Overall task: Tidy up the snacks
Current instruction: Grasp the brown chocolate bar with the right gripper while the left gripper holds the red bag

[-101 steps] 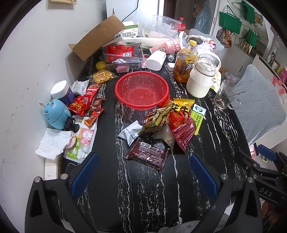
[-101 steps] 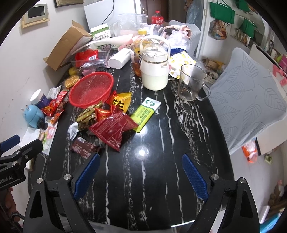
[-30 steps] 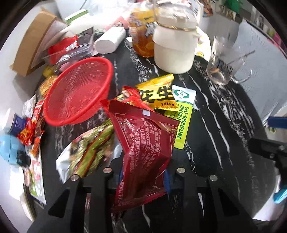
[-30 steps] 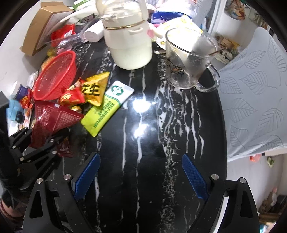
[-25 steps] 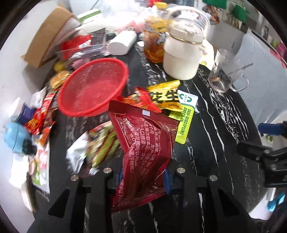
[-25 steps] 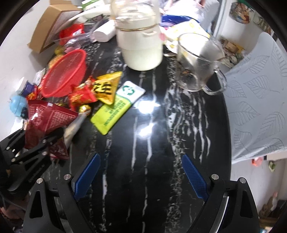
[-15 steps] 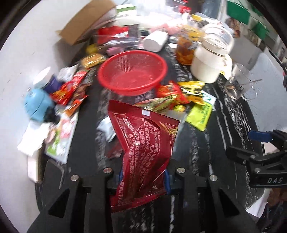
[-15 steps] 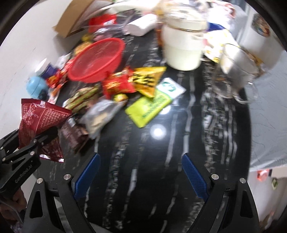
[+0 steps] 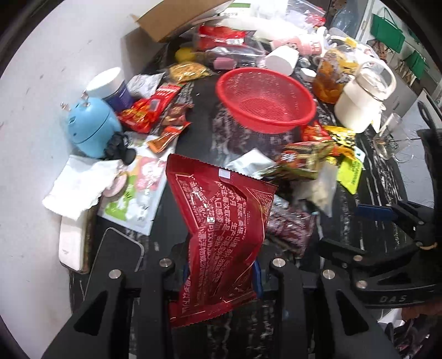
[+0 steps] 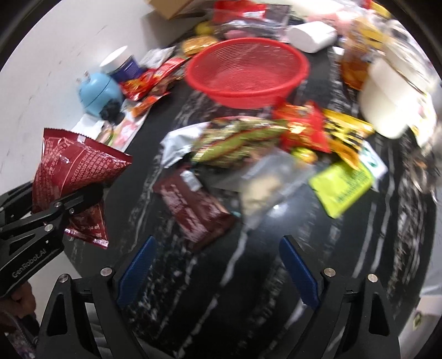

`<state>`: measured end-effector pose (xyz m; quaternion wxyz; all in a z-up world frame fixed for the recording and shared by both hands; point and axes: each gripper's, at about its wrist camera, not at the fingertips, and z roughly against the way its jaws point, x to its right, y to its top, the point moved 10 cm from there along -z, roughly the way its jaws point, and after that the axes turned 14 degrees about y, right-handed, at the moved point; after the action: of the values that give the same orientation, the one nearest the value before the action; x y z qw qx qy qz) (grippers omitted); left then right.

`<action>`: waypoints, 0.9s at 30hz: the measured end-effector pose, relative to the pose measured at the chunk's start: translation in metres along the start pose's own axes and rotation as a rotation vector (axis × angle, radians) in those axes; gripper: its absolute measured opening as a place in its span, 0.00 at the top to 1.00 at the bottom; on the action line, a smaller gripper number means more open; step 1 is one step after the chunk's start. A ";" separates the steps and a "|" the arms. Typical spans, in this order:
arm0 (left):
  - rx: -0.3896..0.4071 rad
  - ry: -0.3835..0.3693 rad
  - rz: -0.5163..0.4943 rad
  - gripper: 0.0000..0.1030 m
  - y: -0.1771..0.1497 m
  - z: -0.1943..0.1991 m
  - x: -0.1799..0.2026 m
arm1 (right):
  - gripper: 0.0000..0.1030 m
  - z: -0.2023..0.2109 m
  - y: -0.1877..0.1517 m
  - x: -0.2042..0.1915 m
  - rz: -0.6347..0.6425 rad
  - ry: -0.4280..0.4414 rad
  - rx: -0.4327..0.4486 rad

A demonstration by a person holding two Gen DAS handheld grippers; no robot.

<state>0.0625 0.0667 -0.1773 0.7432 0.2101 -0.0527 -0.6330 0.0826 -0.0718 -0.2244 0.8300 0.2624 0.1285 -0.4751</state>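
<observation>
My left gripper (image 9: pixel 221 272) is shut on a dark red snack bag (image 9: pixel 223 232) and holds it above the near part of the black marble table (image 9: pixel 381 193). The same bag shows at the left of the right wrist view (image 10: pixel 74 168), clamped in the left gripper (image 10: pixel 69 204). A red mesh basket (image 9: pixel 265 96) stands empty further back; it also shows in the right wrist view (image 10: pixel 246 71). My right gripper (image 10: pixel 218 265) is open and empty, low over the table near a brown chocolate pack (image 10: pixel 193 204). Loose snack packs (image 10: pixel 243 146) lie in front of the basket.
A white jar (image 9: pixel 362 107), an orange bottle (image 9: pixel 331 74) and a glass mug (image 9: pixel 389 135) stand at the right. A blue round device (image 9: pixel 91 127), a tissue (image 9: pixel 77 185), more snack packs (image 9: pixel 149 110) and a cardboard box (image 9: pixel 176 19) line the wall side.
My left gripper has pulled back toward the near edge with the red bag, so the basket looks farther. My right gripper has swung left over the snack pile, which now fills its blurred view.
</observation>
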 end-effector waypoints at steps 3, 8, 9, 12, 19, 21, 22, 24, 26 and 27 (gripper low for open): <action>-0.021 -0.008 0.018 0.69 -0.002 -0.010 -0.013 | 0.14 -0.019 0.008 -0.009 0.031 -0.007 -0.028; -0.031 -0.008 0.020 0.69 0.001 -0.023 -0.026 | 0.14 -0.046 0.019 -0.015 0.090 -0.039 -0.070; -0.032 -0.009 0.020 0.69 0.002 -0.024 -0.028 | 0.14 -0.052 0.020 -0.015 0.098 -0.048 -0.082; -0.037 -0.011 0.017 0.69 0.005 -0.029 -0.032 | 0.17 -0.063 0.021 -0.010 0.112 -0.068 -0.112; -0.052 -0.020 0.005 0.69 0.007 -0.036 -0.030 | 0.30 -0.087 0.015 -0.004 0.111 -0.082 -0.173; -0.056 -0.021 -0.001 0.69 0.006 -0.036 -0.028 | 0.35 -0.088 0.015 -0.004 0.137 -0.105 -0.163; -0.057 -0.021 -0.003 0.69 0.005 -0.036 -0.027 | 0.38 -0.088 0.015 -0.006 0.159 -0.116 -0.162; -0.059 -0.024 -0.004 0.69 0.005 -0.035 -0.025 | 0.49 -0.088 0.014 -0.008 0.172 -0.120 -0.154; -0.058 -0.025 -0.001 0.69 0.005 -0.033 -0.024 | 0.53 -0.087 0.012 -0.009 0.163 -0.103 -0.149; -0.057 -0.023 0.000 0.69 0.005 -0.032 -0.024 | 0.55 -0.085 0.012 -0.010 0.162 -0.095 -0.144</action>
<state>0.0732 0.0981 -0.1995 0.7481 0.1819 -0.0432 -0.6368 0.0905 -0.0124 -0.2868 0.8876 0.1887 0.1014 -0.4078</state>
